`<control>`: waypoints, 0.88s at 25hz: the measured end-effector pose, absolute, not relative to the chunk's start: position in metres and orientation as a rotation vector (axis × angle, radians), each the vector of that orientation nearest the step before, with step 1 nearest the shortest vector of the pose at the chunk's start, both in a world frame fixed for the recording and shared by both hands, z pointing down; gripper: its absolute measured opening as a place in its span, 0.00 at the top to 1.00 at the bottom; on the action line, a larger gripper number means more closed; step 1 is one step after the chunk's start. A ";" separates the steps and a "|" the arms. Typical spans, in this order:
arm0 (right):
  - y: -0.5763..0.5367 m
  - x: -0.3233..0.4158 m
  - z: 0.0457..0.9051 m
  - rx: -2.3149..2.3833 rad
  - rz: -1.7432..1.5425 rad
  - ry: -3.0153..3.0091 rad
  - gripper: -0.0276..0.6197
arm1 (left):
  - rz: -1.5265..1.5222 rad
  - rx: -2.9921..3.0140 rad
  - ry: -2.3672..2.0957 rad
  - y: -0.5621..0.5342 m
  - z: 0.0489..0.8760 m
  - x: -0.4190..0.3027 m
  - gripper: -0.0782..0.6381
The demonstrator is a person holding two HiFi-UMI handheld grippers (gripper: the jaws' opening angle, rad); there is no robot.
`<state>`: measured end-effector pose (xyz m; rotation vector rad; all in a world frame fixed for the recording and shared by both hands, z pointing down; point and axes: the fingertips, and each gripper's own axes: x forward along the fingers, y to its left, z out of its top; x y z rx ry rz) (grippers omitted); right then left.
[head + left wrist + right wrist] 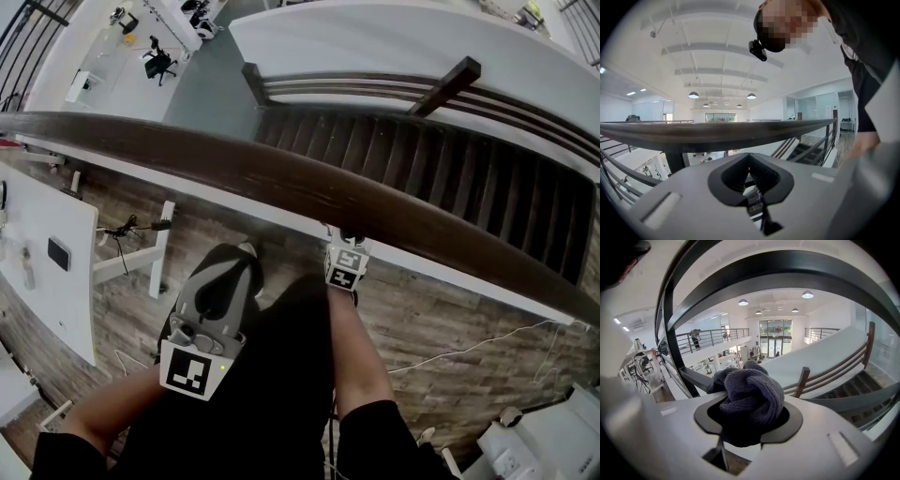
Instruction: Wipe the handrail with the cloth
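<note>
A dark wooden handrail [309,187] runs from the upper left to the lower right of the head view. My right gripper [343,246] is right against its near underside, shut on a bunched dark grey cloth [751,394]; the rail [787,273] arcs just above the cloth in the right gripper view. My left gripper [246,253] sits lower and to the left, short of the rail, with its jaws shut on nothing [752,183]. In the left gripper view the handrail [717,133] crosses just above the jaws.
Beyond the rail a dark staircase [422,169] drops to a lower floor. A white desk [47,262] stands at the left, with a white stand [131,258] beside it. A white cable [469,352] lies on the wooden floor at the right. Metal balusters [670,333] hold up the rail.
</note>
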<state>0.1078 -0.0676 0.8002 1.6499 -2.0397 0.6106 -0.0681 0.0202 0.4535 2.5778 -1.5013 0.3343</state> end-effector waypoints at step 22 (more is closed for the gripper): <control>-0.056 0.177 0.799 1.673 0.646 -1.964 0.69 | 0.377 2.603 -1.483 0.030 0.449 -0.022 0.89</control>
